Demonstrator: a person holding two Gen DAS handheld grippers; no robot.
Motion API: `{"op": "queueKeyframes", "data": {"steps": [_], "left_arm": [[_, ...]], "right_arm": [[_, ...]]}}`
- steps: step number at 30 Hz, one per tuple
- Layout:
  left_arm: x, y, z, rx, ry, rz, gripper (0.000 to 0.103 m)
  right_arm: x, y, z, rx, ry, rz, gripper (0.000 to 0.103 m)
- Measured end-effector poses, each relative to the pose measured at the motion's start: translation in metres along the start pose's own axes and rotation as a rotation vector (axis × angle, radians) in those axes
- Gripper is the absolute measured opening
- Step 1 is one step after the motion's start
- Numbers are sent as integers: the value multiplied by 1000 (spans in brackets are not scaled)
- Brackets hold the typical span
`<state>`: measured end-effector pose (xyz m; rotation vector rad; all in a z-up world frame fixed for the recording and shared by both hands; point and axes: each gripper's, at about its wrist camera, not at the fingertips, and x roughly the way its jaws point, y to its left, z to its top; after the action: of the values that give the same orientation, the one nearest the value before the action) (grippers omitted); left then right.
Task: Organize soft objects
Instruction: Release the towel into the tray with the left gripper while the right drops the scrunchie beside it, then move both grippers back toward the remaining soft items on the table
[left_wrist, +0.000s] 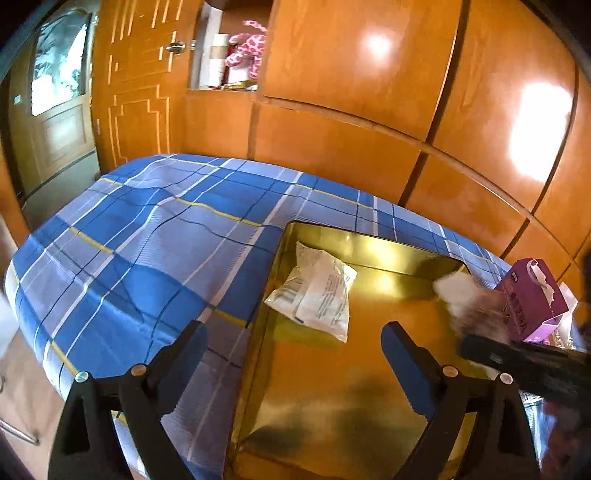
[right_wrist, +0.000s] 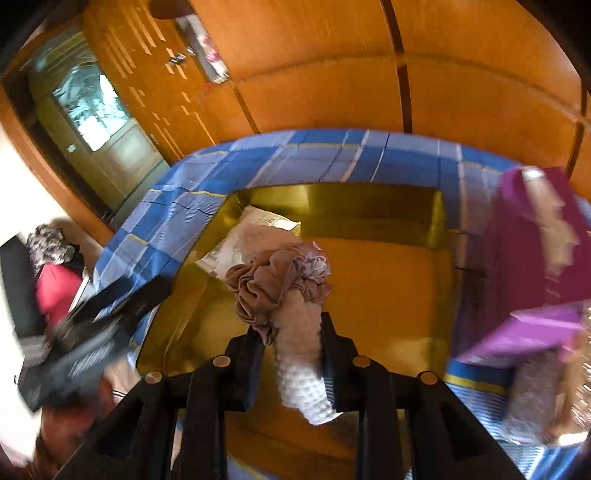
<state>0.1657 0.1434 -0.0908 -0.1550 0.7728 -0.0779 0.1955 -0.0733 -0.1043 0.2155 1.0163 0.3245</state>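
Observation:
A shiny gold tray (left_wrist: 369, 236) lies on the blue plaid bed. A white plastic packet (left_wrist: 317, 291) rests in its far left corner; the packet also shows in the right wrist view (right_wrist: 225, 254). My left gripper (left_wrist: 295, 343) is open and empty above the tray's near left edge. My right gripper (right_wrist: 291, 332) is shut on a brown and white fluffy cloth bundle (right_wrist: 284, 288), held above the tray (right_wrist: 436, 218). In the left wrist view the bundle (left_wrist: 469, 299) appears blurred over the tray's right side.
A purple tissue box (left_wrist: 532, 295) stands just right of the tray, also in the right wrist view (right_wrist: 524, 251). Orange wooden wardrobe doors (left_wrist: 369, 110) rise behind the bed. A pink plush toy (left_wrist: 247, 48) sits in a wall niche. A door (left_wrist: 62, 110) is at far left.

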Motion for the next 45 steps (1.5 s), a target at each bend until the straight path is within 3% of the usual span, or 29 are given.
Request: {"op": "queueKeyframes", "data": {"steps": [8, 14, 16, 20, 27, 32, 38, 45], "left_arm": [[-4, 19, -7, -70, 40, -34, 96], [-2, 25, -10, -105, 53, -27, 96], [-2, 24, -11, -106, 58, -28, 96], [-3, 23, -12, -104, 58, -26, 96], [-4, 21, -14, -115, 60, -34, 96], [-5, 11, -19, -105, 72, -57, 96], [-13, -14, -24, -60, 67, -100, 96], [-27, -61, -31, 17, 56, -225, 96]], "right_arm": [[62, 0, 35, 65, 58, -77, 28], [91, -6, 58, 131, 29, -106, 35], [100, -11, 63, 170, 30, -90, 44], [98, -16, 61, 219, 29, -49, 46], [52, 8, 38, 105, -11, -36, 46], [-4, 23, 18, 33, -72, 37, 46], [-67, 23, -4, -66, -154, -27, 47], [-148, -26, -48, -117, -313, -225, 47]]}}
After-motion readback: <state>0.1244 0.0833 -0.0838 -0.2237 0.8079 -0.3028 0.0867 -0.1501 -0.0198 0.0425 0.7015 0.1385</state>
